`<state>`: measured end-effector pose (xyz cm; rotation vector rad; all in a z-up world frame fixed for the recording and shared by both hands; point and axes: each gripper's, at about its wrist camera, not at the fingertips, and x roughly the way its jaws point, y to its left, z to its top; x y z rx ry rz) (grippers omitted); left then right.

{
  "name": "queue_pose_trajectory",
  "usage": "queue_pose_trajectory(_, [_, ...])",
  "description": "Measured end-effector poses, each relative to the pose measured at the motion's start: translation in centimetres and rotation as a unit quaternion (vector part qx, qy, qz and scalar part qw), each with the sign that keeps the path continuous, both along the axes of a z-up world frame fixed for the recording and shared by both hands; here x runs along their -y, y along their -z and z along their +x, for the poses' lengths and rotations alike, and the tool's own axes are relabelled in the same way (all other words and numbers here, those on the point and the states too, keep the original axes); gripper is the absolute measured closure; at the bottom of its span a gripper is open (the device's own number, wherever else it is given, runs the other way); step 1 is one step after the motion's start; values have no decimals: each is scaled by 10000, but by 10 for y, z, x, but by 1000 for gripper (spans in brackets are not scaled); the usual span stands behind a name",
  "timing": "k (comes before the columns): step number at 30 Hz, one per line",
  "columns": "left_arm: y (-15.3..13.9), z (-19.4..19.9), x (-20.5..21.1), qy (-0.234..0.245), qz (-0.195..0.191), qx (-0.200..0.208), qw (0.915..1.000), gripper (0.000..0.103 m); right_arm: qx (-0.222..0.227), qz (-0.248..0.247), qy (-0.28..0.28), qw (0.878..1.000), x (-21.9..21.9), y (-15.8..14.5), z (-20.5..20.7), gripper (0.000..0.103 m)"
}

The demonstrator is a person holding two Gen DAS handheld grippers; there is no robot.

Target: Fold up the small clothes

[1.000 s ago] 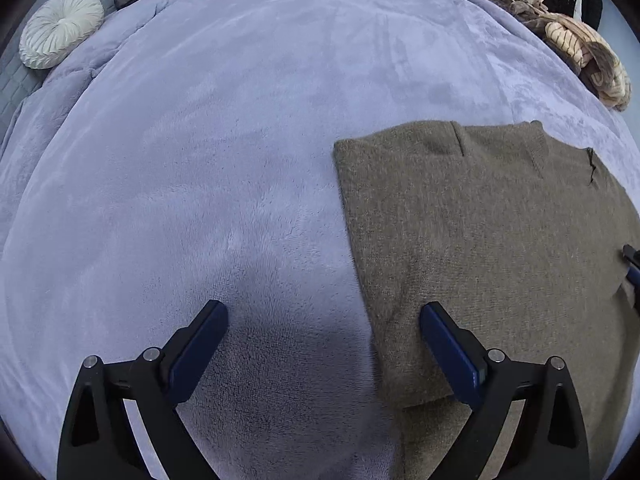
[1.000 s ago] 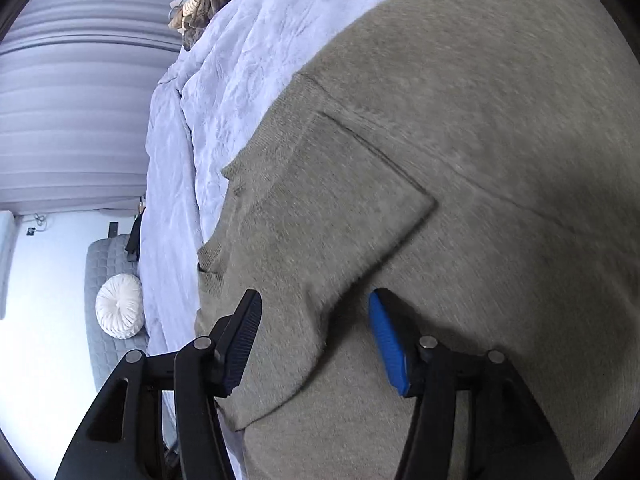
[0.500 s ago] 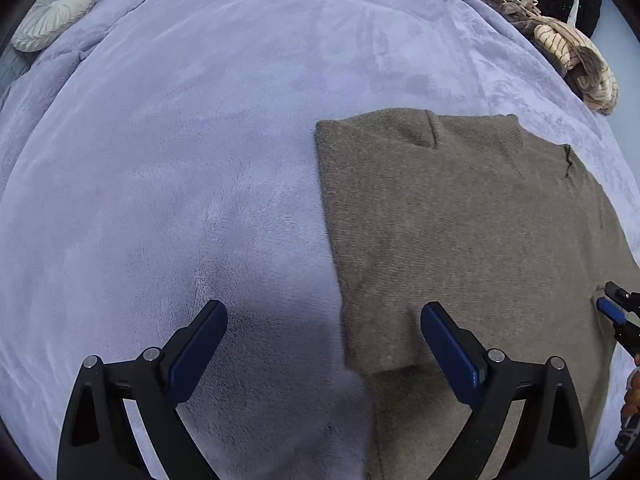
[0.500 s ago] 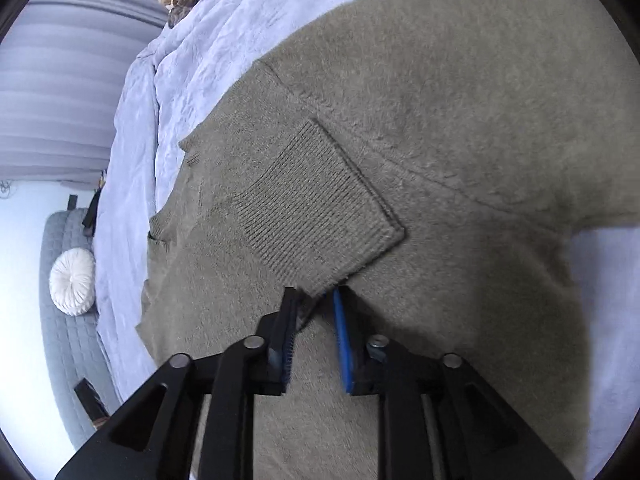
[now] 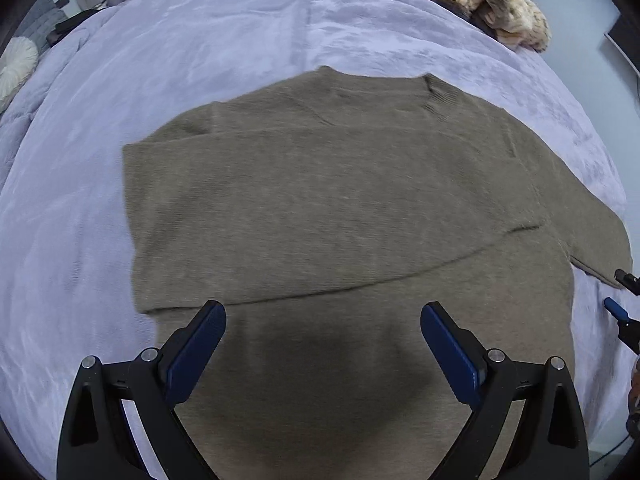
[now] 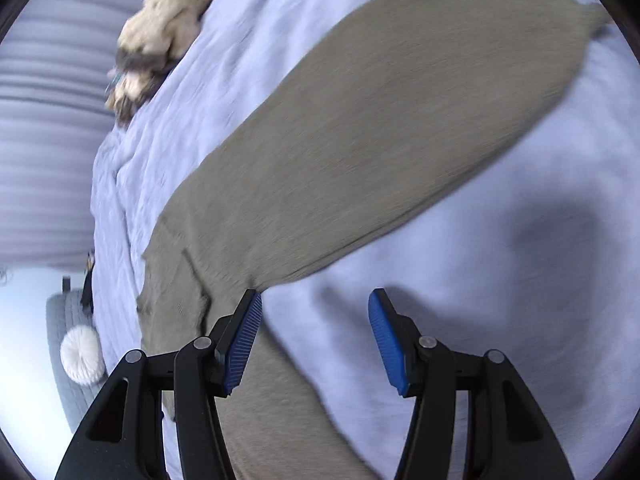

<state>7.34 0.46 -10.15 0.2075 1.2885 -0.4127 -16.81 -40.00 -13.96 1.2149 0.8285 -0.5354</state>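
An olive-brown knit sweater (image 5: 340,208) lies flat on the lilac blanket (image 5: 192,40), one sleeve folded across its body. My left gripper (image 5: 323,342) is open and empty, hovering over the sweater's lower body. My right gripper (image 6: 316,332) is open and empty over bare blanket (image 6: 480,280), just right of the sweater's other sleeve (image 6: 380,128), which stretches away to the upper right. The right gripper's fingertips (image 5: 618,312) show at the right edge of the left wrist view, beside the sleeve end.
A heap of cream and brown clothes (image 5: 488,8) lies at the bed's far edge, also in the right wrist view (image 6: 160,40). A round white cushion (image 6: 80,354) rests on a grey seat beside the bed. Curtains hang behind.
My right gripper was shut on the sleeve cuff half a second ago; it has let go and opened, and the sleeve now lies stretched out. My left gripper moved right, over the sweater.
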Motion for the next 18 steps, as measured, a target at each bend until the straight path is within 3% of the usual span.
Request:
queue_pose_trajectory(7, [9,-37,77,338,-67,-283,9990,4,386,294,1218,9914,58,9,-62,42])
queue_pose_trajectory(18, [11,-49,122,390,-127,-328,9986,4,1373,563,2117,9660,109,21,-62,45])
